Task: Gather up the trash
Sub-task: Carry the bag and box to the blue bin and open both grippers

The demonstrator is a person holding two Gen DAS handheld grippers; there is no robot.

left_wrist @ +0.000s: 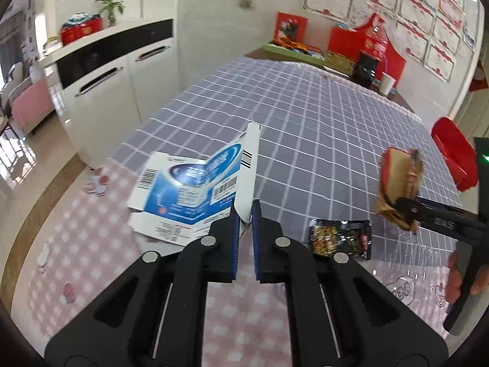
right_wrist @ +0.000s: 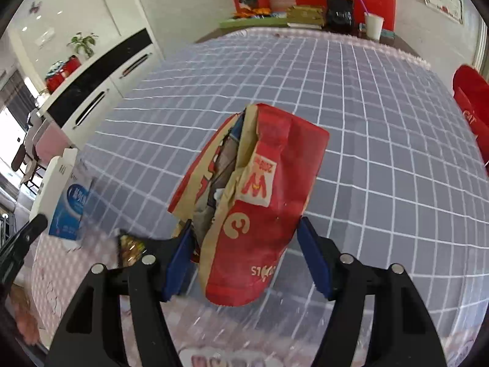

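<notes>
Two claws grip trash: the left claw (left_wrist: 246,214) pinches a flattened carton (left_wrist: 195,183), the right claw (right_wrist: 244,238) clasps a red paper bag (right_wrist: 253,202).

Your bench (left_wrist: 321,116) is wide open across the middle and far half: bare checked cloth, free to sweep. Near edge is crowded: flattened blue box (left_wrist: 183,189) on the left, clamped in your left tongs (left_wrist: 246,214) with a white flap sticking up; dark wrapper (left_wrist: 340,238) just right of them. Your right tongs (right_wrist: 244,238) carry a red paper bag (right_wrist: 253,202) that blocks the view ahead. Far end is clutter: red boxes (left_wrist: 366,42), a cup (left_wrist: 387,83). White cabinet (left_wrist: 101,91) walls the left.
</notes>
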